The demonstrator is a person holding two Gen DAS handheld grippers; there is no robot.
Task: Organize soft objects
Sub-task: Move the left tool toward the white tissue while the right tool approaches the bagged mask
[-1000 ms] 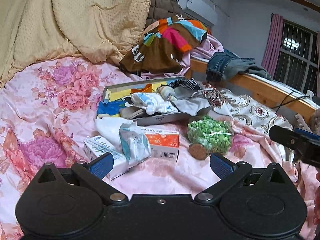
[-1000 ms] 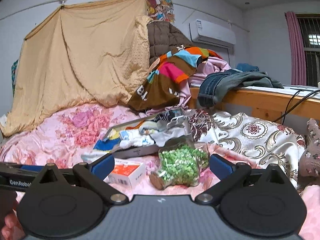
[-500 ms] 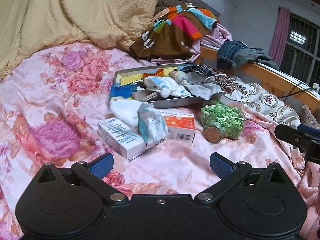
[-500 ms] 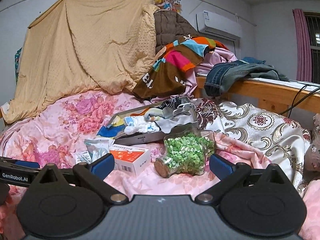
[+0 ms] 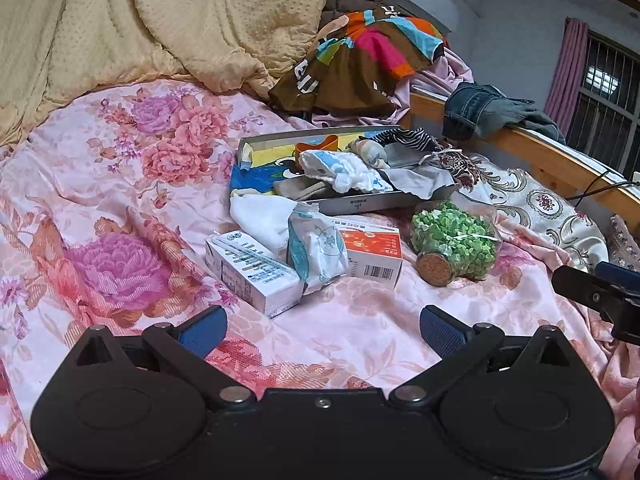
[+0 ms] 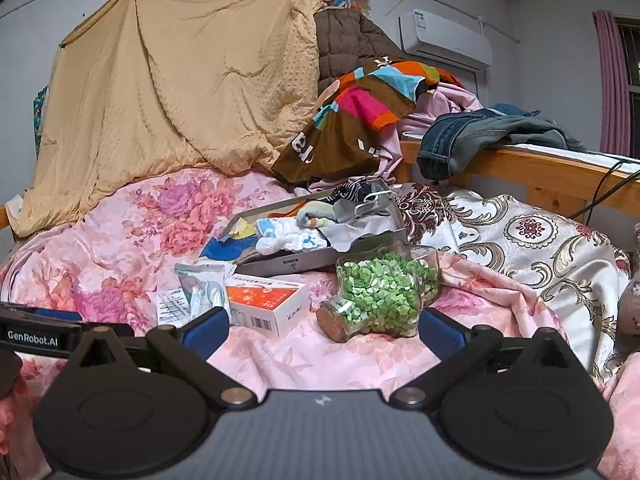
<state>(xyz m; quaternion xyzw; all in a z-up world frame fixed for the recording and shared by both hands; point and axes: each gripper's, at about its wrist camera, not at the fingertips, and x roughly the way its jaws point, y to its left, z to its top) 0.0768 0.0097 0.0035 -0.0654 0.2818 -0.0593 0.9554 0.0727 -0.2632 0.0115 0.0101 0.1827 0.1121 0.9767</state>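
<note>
A shallow grey box [image 5: 360, 202] [image 6: 320, 258] on the pink floral bedspread holds several small cloth items, among them white-and-blue socks [image 5: 344, 170] [image 6: 288, 238]. In front of it lie a white cloth [image 5: 260, 216], a soft plastic pack [image 5: 318, 246] [image 6: 204, 288], a white carton [image 5: 248, 268], an orange-and-white carton [image 5: 374, 250] [image 6: 266, 304] and a corked jar of green bits [image 5: 454, 240] [image 6: 380, 296]. My left gripper [image 5: 322, 326] is open and empty, short of the cartons. My right gripper [image 6: 322, 326] is open and empty, just before the jar.
A tan quilt [image 6: 180, 80] hangs at the back. Piled clothes [image 6: 360, 120] and jeans [image 6: 480, 136] lie on a wooden rail [image 6: 540, 172]. A patterned cream cloth [image 6: 520, 240] covers the right side. A cable [image 6: 608, 184] hangs over the rail.
Both views have shifted: the left gripper has moved up and back so the objects sit lower and farther left; the right gripper has moved a little closer to the jar. Both stay open.
</note>
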